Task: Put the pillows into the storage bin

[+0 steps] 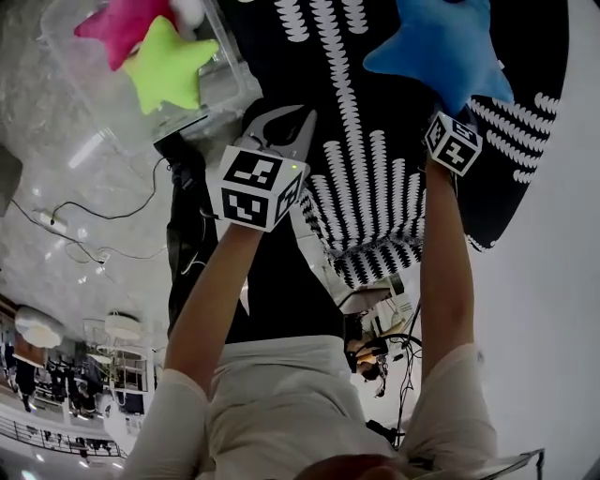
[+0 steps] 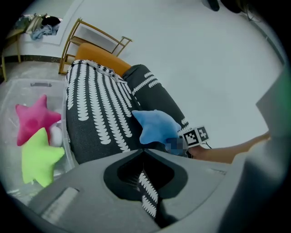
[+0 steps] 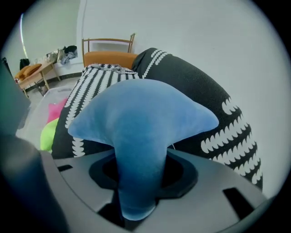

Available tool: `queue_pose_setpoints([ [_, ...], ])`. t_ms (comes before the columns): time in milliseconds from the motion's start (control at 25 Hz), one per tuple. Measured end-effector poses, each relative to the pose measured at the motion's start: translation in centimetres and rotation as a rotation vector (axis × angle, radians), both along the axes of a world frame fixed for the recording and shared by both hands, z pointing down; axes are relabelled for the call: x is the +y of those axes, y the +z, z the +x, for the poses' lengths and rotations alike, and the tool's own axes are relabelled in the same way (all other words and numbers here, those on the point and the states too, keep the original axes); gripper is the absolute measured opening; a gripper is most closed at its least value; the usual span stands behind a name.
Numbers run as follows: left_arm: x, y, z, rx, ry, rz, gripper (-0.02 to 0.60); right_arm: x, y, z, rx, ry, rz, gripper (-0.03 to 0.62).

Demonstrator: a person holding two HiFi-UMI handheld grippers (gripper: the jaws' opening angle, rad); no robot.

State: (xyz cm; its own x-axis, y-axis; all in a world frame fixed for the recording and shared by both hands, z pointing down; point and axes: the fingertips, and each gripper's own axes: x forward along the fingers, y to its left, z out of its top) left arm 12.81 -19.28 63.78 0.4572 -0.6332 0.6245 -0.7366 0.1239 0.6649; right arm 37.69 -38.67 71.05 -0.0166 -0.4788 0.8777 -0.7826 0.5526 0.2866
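My right gripper point(image 3: 138, 175) jaws clamp a limb of the blue pillow point(image 3: 141, 118), which I judge soft and light; left gripper point(image 2: 138, 152) jaws closed.

Head view: blue star pillow point(image 1: 441, 47) cut by top edge, upper points lost. Pink star pillow point(image 1: 122, 28) and storage bin point(image 1: 80, 89) also cut by top edge. White thing point(image 2: 55, 135) in bin mostly hidden between pink star and green star pillow point(image 2: 41, 159); kind unclear. Right gripper view: 1 blue pillow arm fills gap of right gripper point(image 3: 138, 182), covering inner jaw faces. Left gripper view: bin's near wall hidden behind gripper body.
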Motion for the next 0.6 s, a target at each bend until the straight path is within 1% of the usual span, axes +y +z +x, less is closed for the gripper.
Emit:
queue_pose_setpoints([
  [120,1.4,-0.3,-1.5,-0.006,-0.003,0.013,0.017,1.0,-1.0,-2.3,-0.047,-0.001,0.008,0.192],
  [240,3.5,-0.7,-3.6,-0.011,-0.019,0.015,0.017,2.3,-2.3,-5.5,-0.091,-0.024,0.009,0.193],
  [440,8.2,-0.9,-8.0,-0.031,-0.047,0.004,0.017,5.8,-3.4,-12.7,-0.145,-0.113,-0.011,0.195],
  [600,11.9,-0.2,-12.6,-0.048,-0.111,-0.018,0.017,9.5,-2.9,-19.3,-0.181,-0.203,-0.045,0.195],
])
